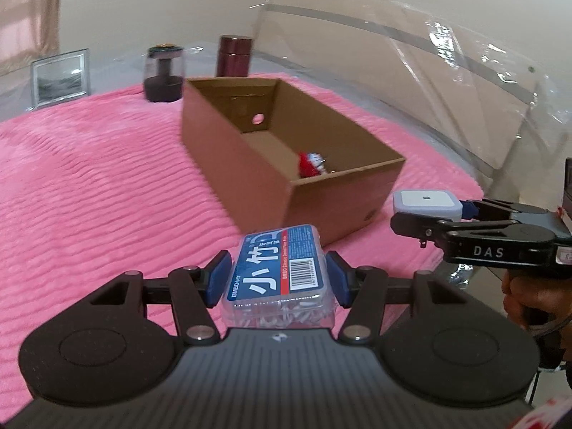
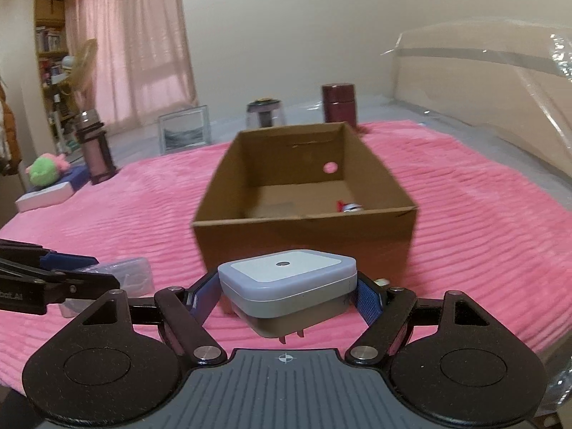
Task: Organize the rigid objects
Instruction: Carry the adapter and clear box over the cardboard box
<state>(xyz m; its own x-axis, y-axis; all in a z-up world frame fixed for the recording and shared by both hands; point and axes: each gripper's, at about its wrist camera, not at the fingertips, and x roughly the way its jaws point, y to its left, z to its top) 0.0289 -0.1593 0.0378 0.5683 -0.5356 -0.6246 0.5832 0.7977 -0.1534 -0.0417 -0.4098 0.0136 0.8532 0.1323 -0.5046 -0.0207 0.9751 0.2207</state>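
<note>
Clamping floss box (image 1: 277,271) (label up), left tongs (image 1: 277,279)

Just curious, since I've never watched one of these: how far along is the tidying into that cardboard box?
Done: one small red and white item already lies in the box. In hand: the left gripper holds a clear case of floss picks, and the right gripper holds a white plug-in light; both are short of the box. Left: dropping these in, and perhaps the jars and picture frame behind it.
</note>
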